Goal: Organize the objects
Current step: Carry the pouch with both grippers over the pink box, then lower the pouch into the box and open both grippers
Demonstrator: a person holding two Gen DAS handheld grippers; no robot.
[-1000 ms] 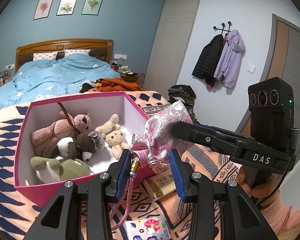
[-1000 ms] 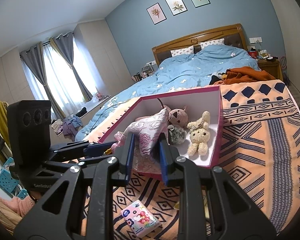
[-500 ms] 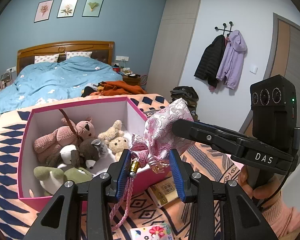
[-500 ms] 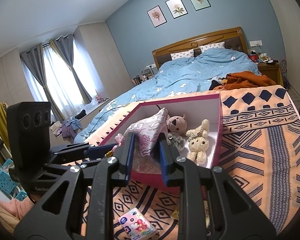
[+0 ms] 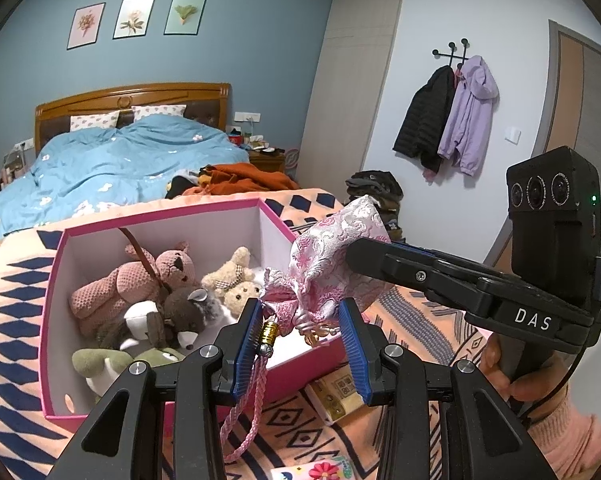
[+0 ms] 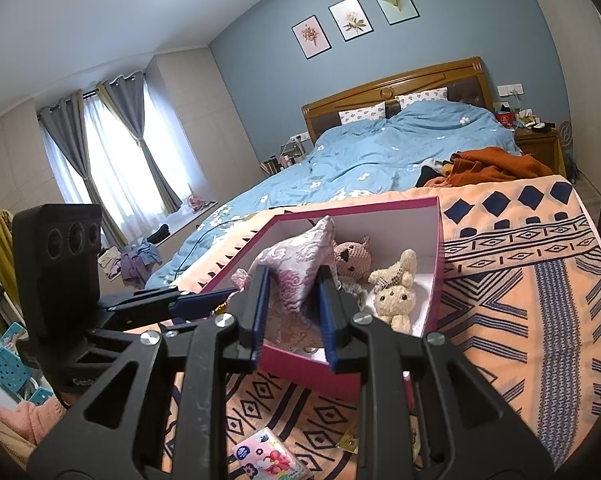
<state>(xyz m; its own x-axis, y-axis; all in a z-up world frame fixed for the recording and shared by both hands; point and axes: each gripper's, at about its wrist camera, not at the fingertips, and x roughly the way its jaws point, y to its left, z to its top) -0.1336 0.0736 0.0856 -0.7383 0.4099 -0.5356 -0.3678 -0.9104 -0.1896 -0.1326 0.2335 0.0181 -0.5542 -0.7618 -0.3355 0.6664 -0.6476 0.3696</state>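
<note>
Above the pink box (image 5: 56,280), both grippers' jaws clamp the brocade pouch (image 5: 332,248).

A pink hexagonal box (image 5: 60,264) sits open on a patterned orange blanket (image 5: 12,320), holding several plush toys (image 5: 140,292). Above the box's near right corner, a pink brocade drawstring pouch (image 5: 328,256) hangs between two sets of tongs. The left tongs (image 5: 300,340), blue-padded, frame the pouch's gathered neck and gold-beaded cord (image 5: 269,334). The right tongs (image 5: 364,250) reach in from the right of the box and clamp the pouch's body. A hand (image 5: 512,376) grips their handle.
</note>
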